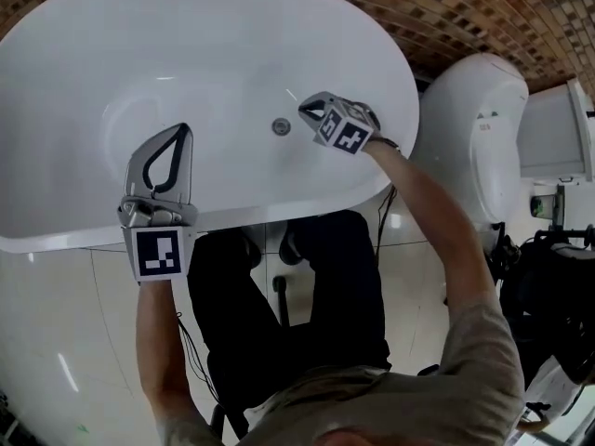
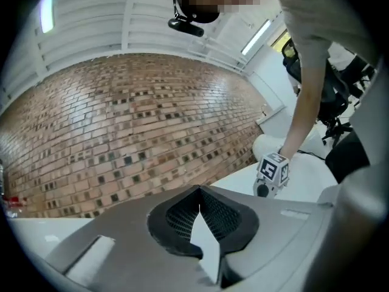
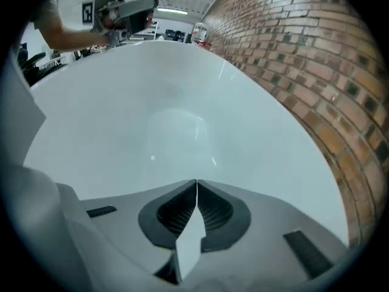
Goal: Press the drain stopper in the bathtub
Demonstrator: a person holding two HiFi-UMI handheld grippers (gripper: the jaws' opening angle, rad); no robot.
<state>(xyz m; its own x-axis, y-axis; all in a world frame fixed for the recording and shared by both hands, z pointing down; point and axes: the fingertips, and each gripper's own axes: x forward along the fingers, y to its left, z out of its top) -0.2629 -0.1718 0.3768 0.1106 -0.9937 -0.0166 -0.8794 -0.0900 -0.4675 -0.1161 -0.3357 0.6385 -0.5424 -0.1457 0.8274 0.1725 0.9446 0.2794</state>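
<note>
The white bathtub (image 1: 84, 240) fills the upper head view. Its small round metal drain stopper (image 1: 281, 126) sits on the tub's inner surface near the right end. My right gripper (image 1: 304, 109) hovers just right of and above the stopper, jaws shut and empty, tips pointing left. In the right gripper view my right gripper (image 3: 196, 181) faces the bare white tub interior (image 3: 182, 102), and the stopper is not seen there. My left gripper (image 1: 183, 128) hangs over the tub's near rim, shut on nothing. Ahead of my left gripper (image 2: 199, 190) in its own view is the brick wall.
A brown mosaic brick wall (image 1: 446, 7) curves behind the tub. A white rounded fixture (image 1: 474, 128) stands to the tub's right, with dark equipment (image 1: 558, 277) further right. The person's black-trousered legs (image 1: 316, 286) are against the tub's near side.
</note>
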